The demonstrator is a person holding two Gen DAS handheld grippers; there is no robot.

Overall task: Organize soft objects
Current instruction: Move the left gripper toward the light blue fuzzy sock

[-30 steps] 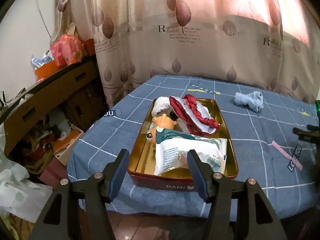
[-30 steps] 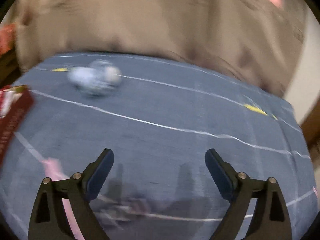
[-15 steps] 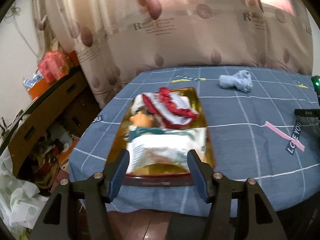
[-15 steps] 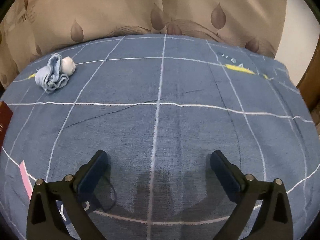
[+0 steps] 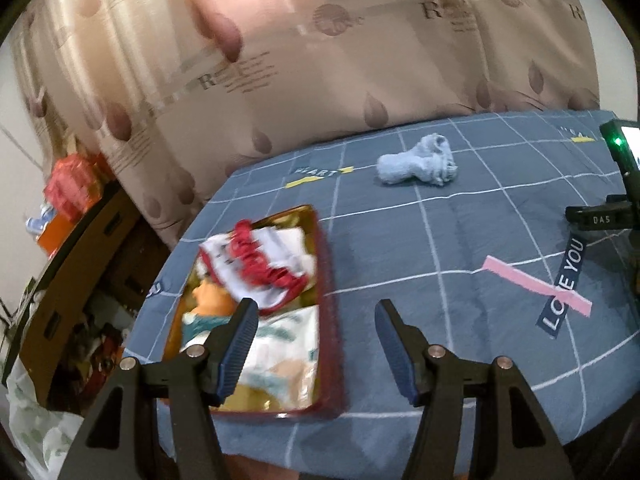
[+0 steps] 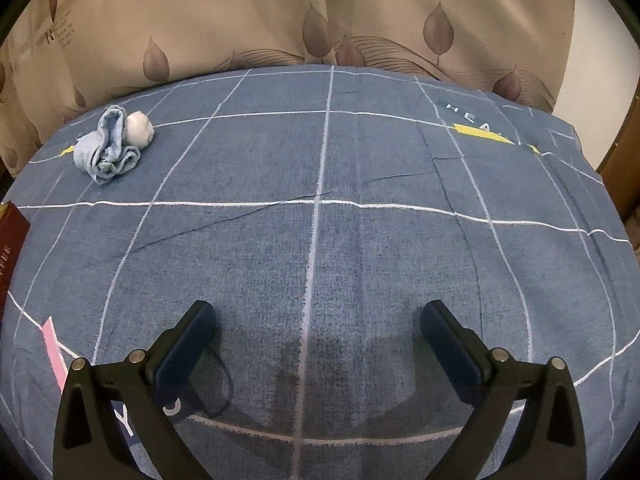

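- While the left gripper [image 5: 312, 340] hangs with its jaws spread and nothing between them, the bundled light-blue sock [image 5: 420, 164] lies far ahead of it and a little to the right, near the far edge of the blue checked bedspread [image 5: 460, 248], by the curtain [image 5: 320, 80].
- From the right wrist view, the right gripper [image 6: 316, 344] stands wide apart and empty over bare cloth; the sock [image 6: 112, 146] sits well off to its upper left, a white end showing beside the blue folds.
- A red tin with a gold inside [image 5: 326, 320] rests on the bedspread, just ahead of the left gripper's left finger [image 5: 240, 344].
- Inside it lie a red-and-white fabric piece [image 5: 260, 264], an orange soft toy [image 5: 212, 300] and a white printed packet [image 5: 288, 356].
- The tin's contents are blurred, and the left finger covers part of the packet.
- In the right wrist view only a dark red corner of the tin [image 6: 10, 240] shows at the left edge.
- A black device with a green light [image 5: 620, 168] is cut off at the right border.
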